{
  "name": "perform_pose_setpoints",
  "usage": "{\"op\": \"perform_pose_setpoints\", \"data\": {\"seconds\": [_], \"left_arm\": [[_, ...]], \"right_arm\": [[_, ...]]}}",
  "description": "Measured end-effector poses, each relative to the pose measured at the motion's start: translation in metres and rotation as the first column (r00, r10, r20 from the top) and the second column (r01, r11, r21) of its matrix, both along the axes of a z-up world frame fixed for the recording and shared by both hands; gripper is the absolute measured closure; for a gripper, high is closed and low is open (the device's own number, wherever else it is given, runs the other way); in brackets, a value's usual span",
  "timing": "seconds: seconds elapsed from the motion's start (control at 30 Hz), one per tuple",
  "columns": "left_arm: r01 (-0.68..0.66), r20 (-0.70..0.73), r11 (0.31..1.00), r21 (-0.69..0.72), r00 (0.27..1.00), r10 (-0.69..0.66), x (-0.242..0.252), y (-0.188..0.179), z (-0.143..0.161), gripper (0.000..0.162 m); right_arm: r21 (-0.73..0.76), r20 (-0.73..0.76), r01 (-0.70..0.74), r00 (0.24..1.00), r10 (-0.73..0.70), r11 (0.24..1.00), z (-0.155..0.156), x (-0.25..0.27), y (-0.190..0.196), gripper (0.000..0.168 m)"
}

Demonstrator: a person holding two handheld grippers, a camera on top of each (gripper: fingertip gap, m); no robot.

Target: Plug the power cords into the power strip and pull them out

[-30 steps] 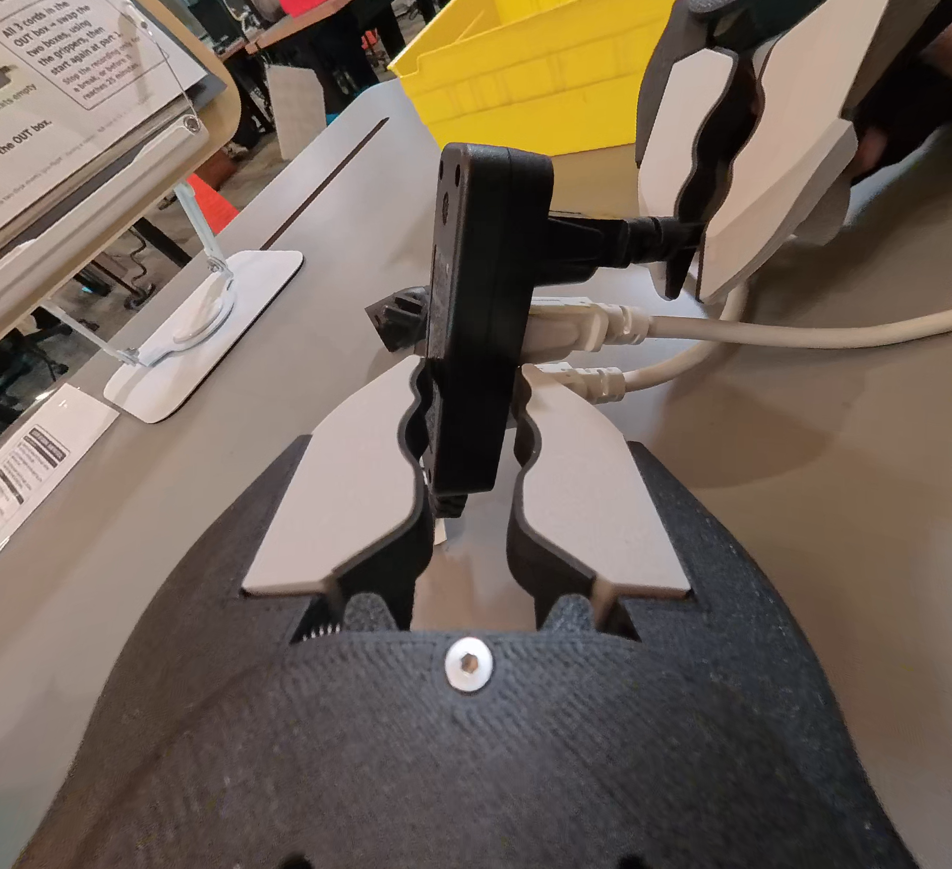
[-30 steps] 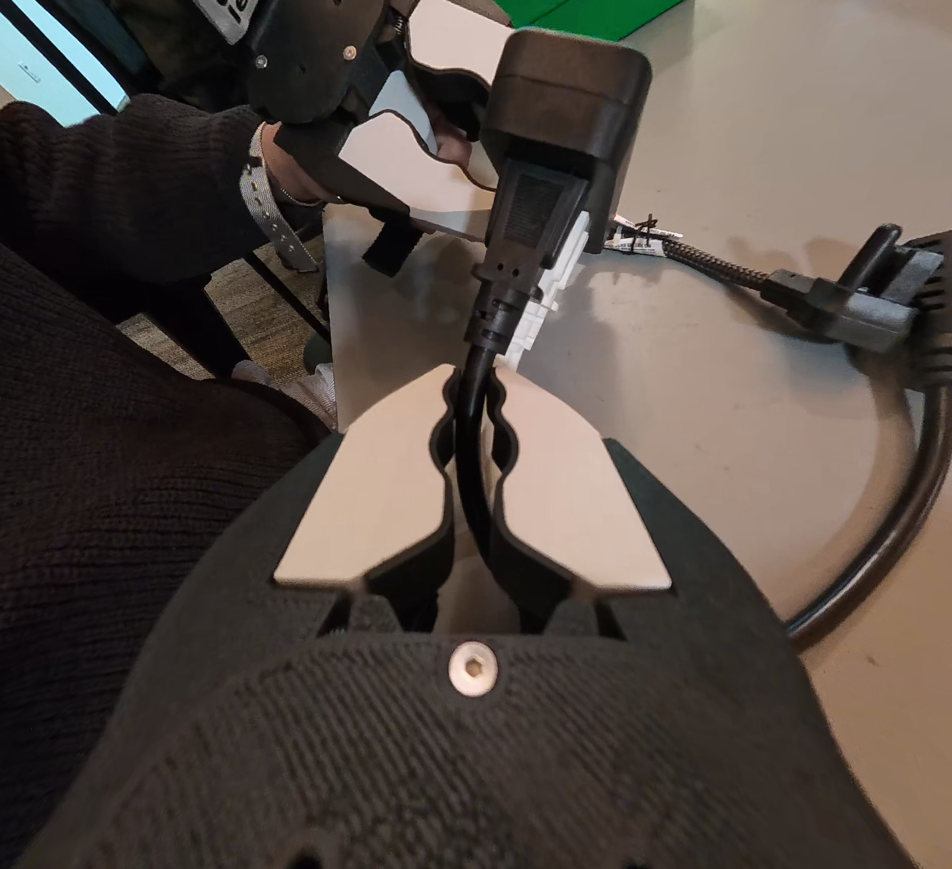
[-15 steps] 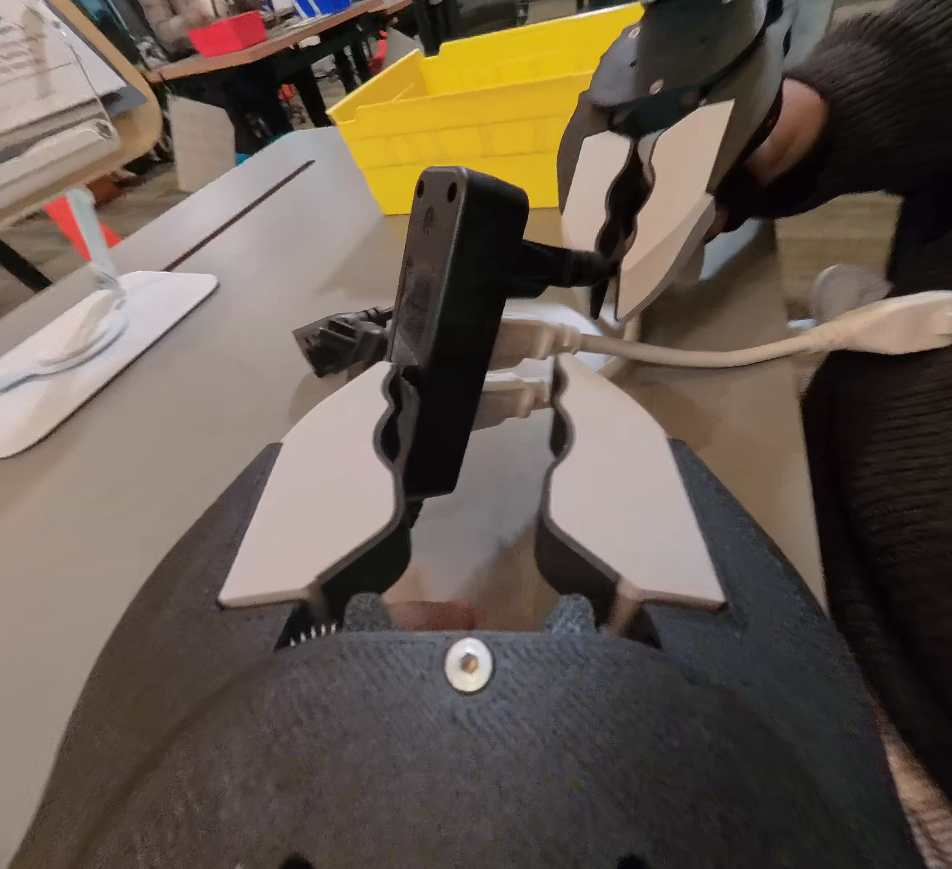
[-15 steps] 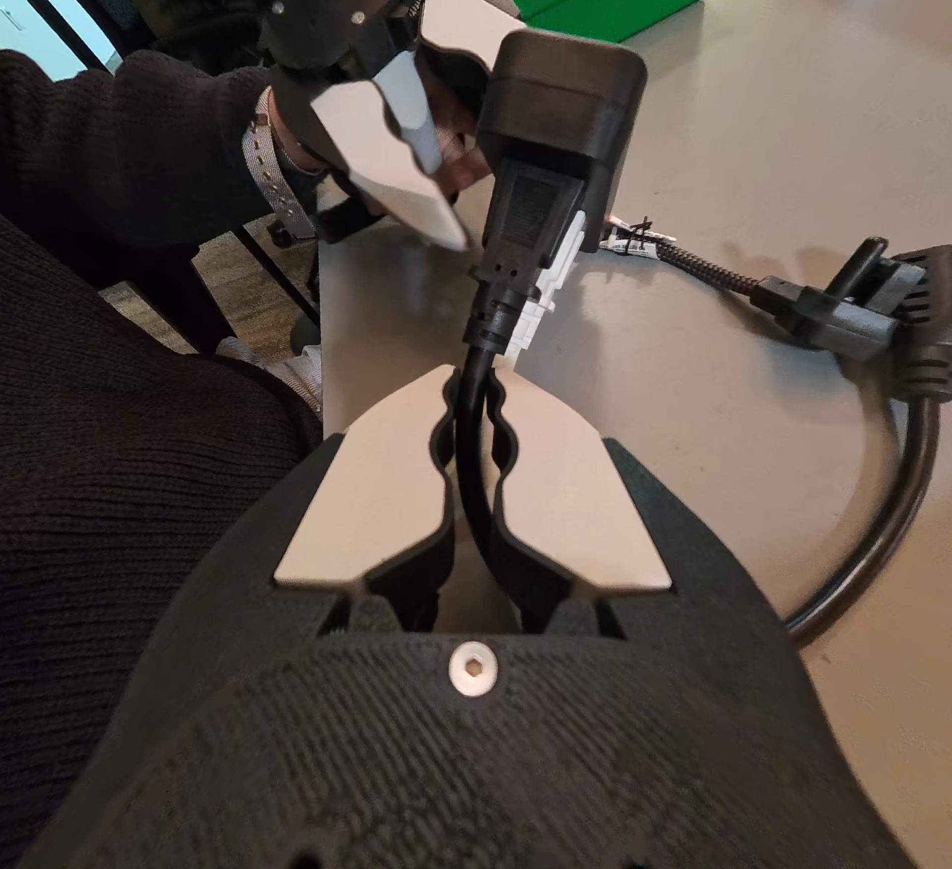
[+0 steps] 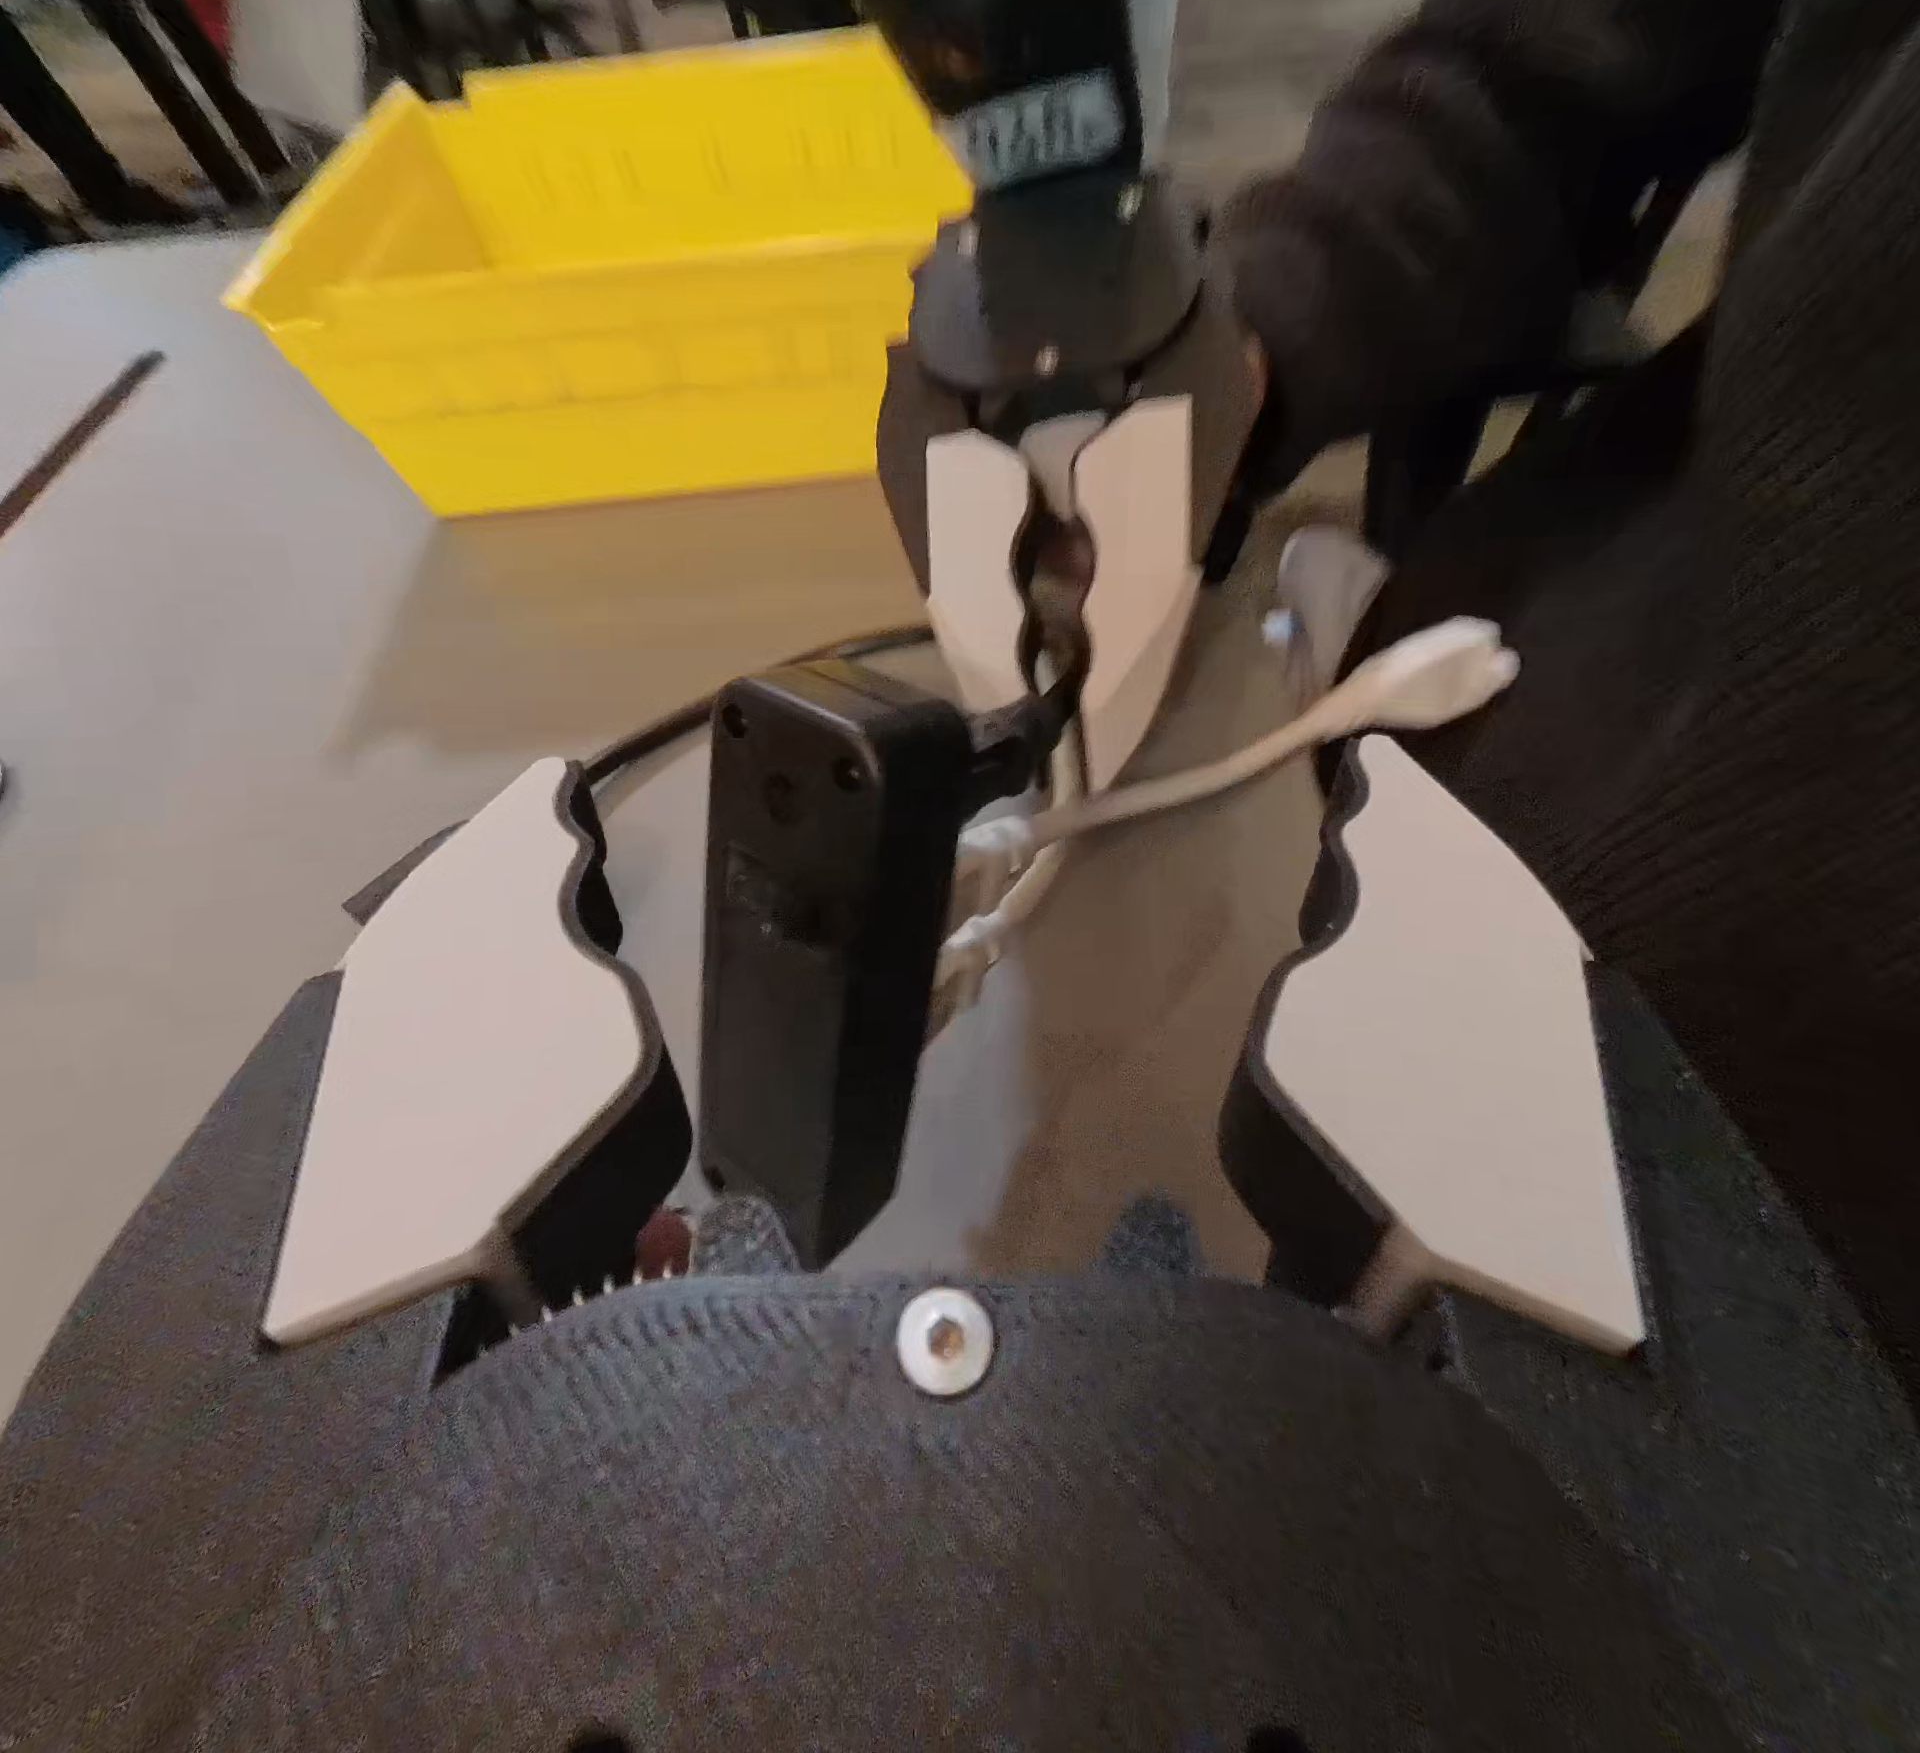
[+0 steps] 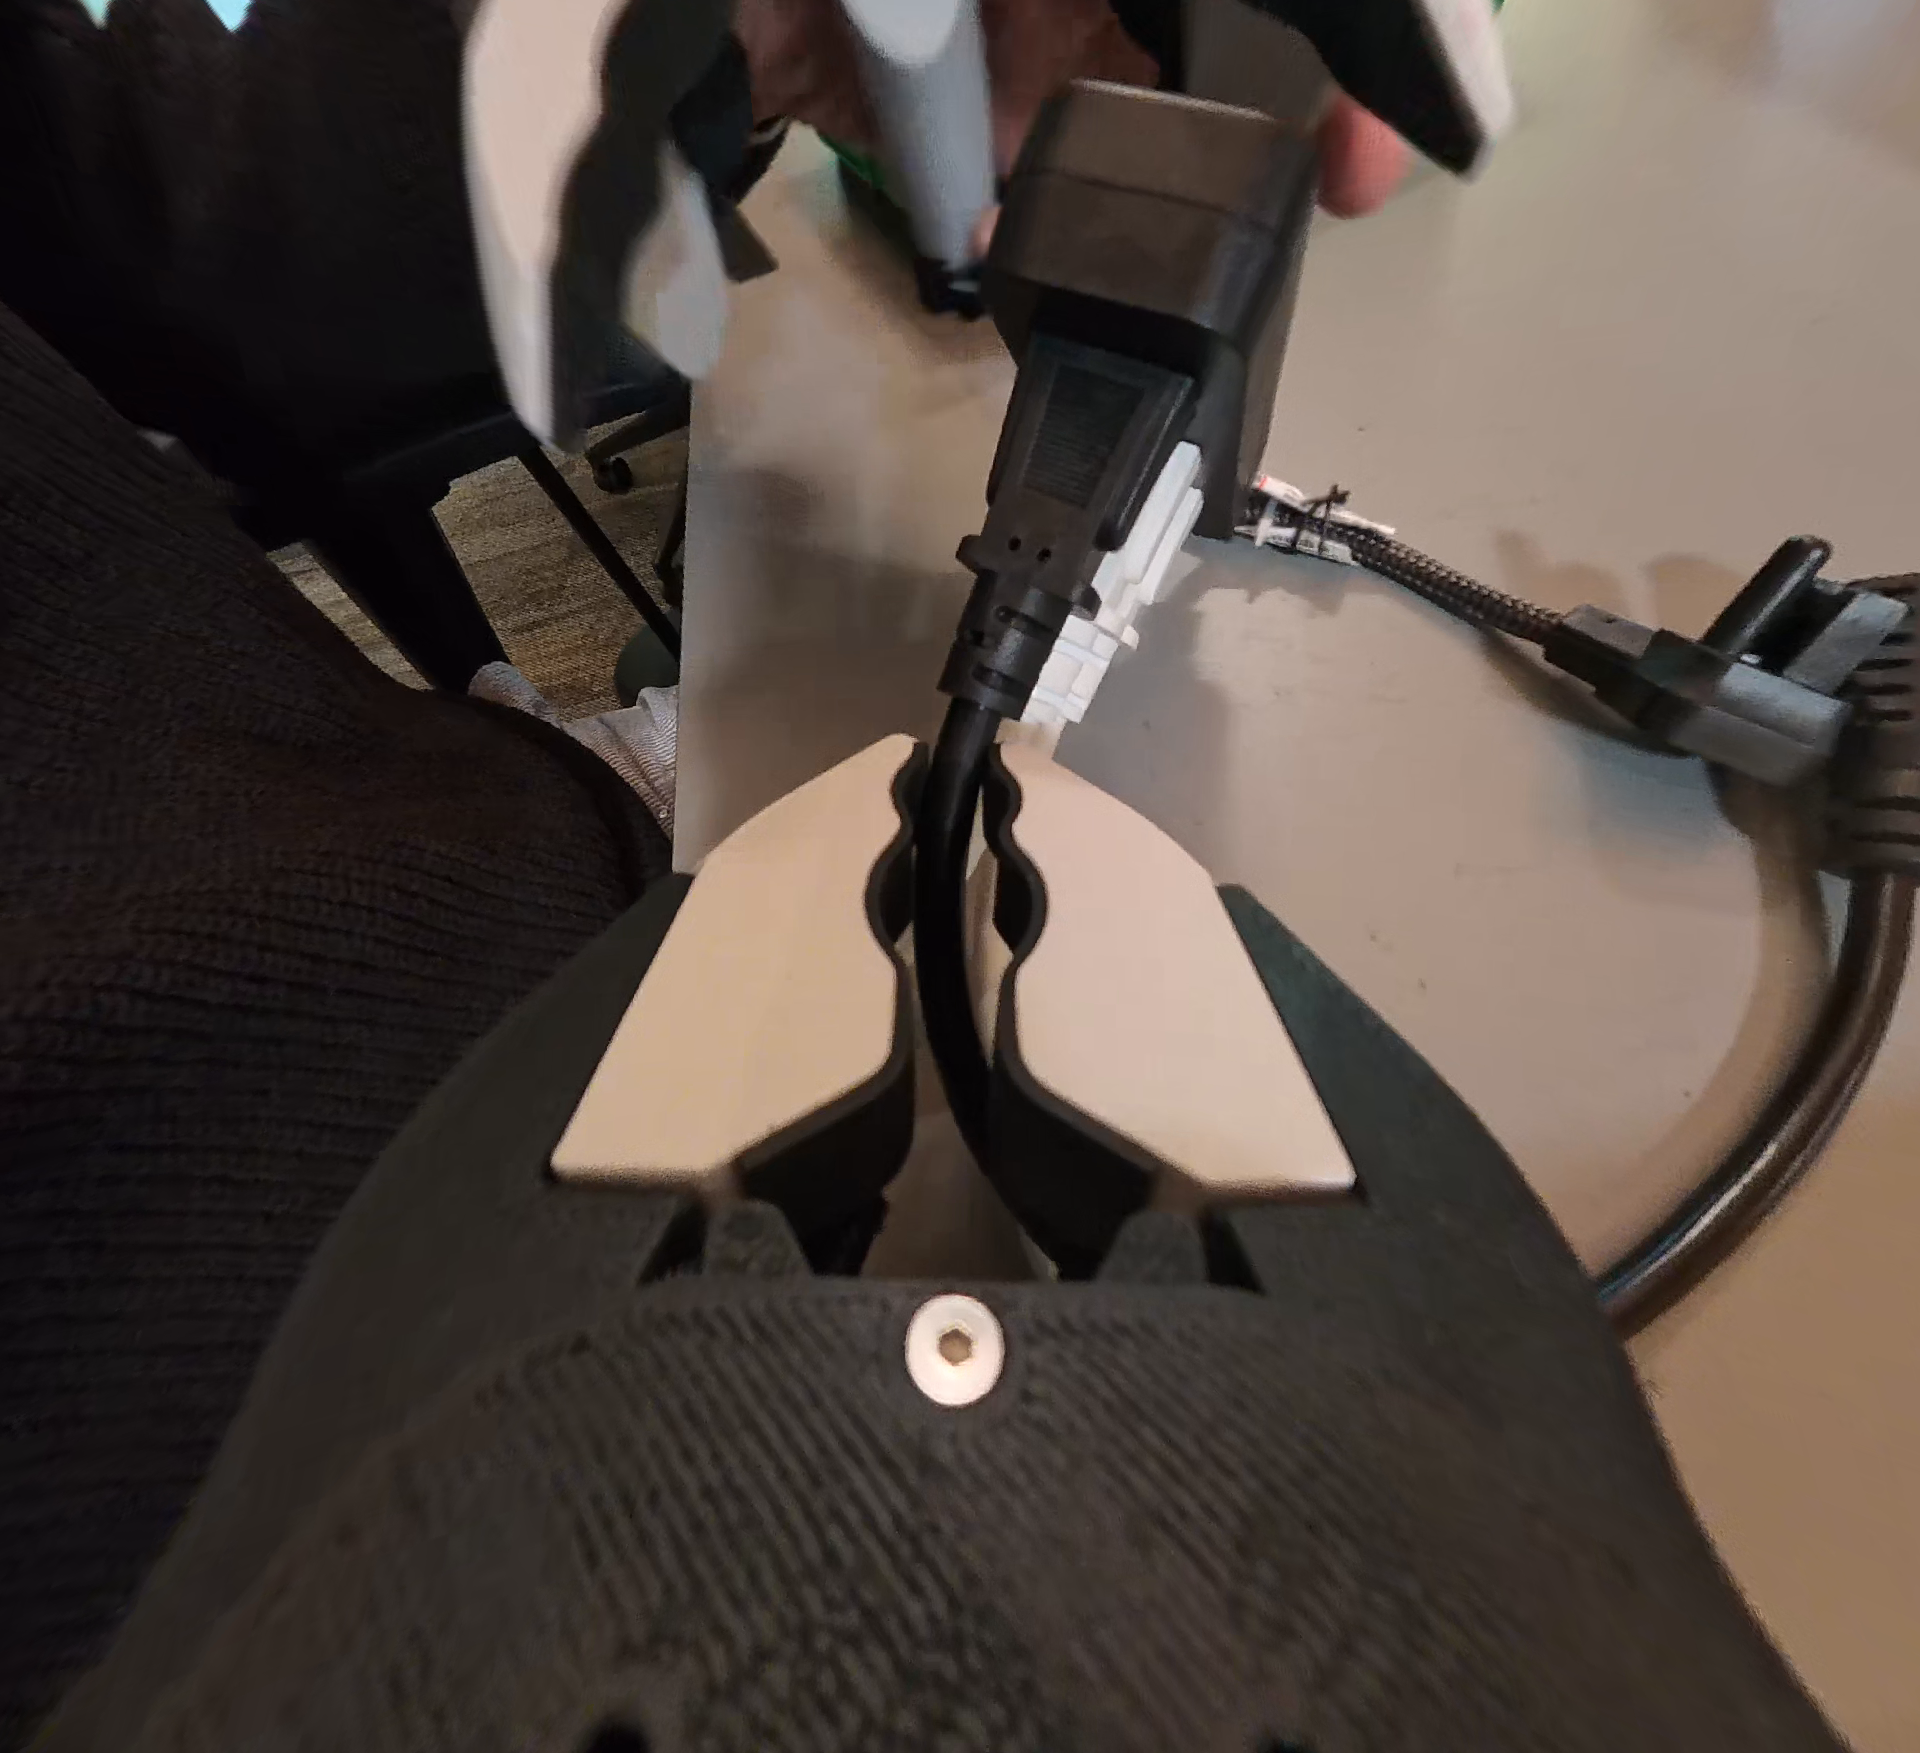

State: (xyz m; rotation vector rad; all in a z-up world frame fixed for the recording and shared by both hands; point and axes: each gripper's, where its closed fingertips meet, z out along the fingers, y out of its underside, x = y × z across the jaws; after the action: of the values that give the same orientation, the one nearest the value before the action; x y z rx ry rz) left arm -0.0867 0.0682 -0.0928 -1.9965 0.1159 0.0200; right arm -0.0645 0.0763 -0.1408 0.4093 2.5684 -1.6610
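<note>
Two tools, left tool (image 5: 961, 882) spread, right tool (image 6: 951, 758) pinching black cord (image 6: 945, 882)

My left gripper (image 5: 956, 830) has a rough, woven-looking black shell with one silver hex screw at its centre and two pale grey fingers (image 5: 478, 1028) whose black inner edges run in waves. My right gripper (image 6: 954, 753) is built the same, and from the left wrist view it carries a blurred label. My sleeve (image 6: 229, 768) is black ribbed knit.
</note>
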Motion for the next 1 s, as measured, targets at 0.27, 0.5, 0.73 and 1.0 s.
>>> {"op": "perform_pose_setpoints", "data": {"seconds": [0.27,0.5,0.73,1.0], "left_arm": [[0.212,-0.061,0.976,-0.048,0.975,-0.215,-0.003,0.017,-0.011,0.103],[0.288,0.099,0.957,0.023,0.952,-0.289,0.021,0.016,-0.020,0.096],[0.232,0.052,0.969,0.084,0.970,-0.237,0.029,0.009,-0.020,0.107],[0.061,0.052,0.983,0.172,0.996,-0.071,0.033,0.003,-0.016,0.107]], "right_arm": [[-0.016,-0.018,-0.051,0.999,0.051,0.999,0.001,0.008,-0.004,0.158],[0.008,-0.064,-0.154,0.986,0.155,0.988,0.001,0.018,0.000,0.158],[0.038,-0.096,-0.157,0.982,0.160,0.987,0.001,0.017,0.002,0.159],[0.024,-0.118,-0.133,0.984,0.135,0.991,0.004,0.019,-0.004,0.160]]}}
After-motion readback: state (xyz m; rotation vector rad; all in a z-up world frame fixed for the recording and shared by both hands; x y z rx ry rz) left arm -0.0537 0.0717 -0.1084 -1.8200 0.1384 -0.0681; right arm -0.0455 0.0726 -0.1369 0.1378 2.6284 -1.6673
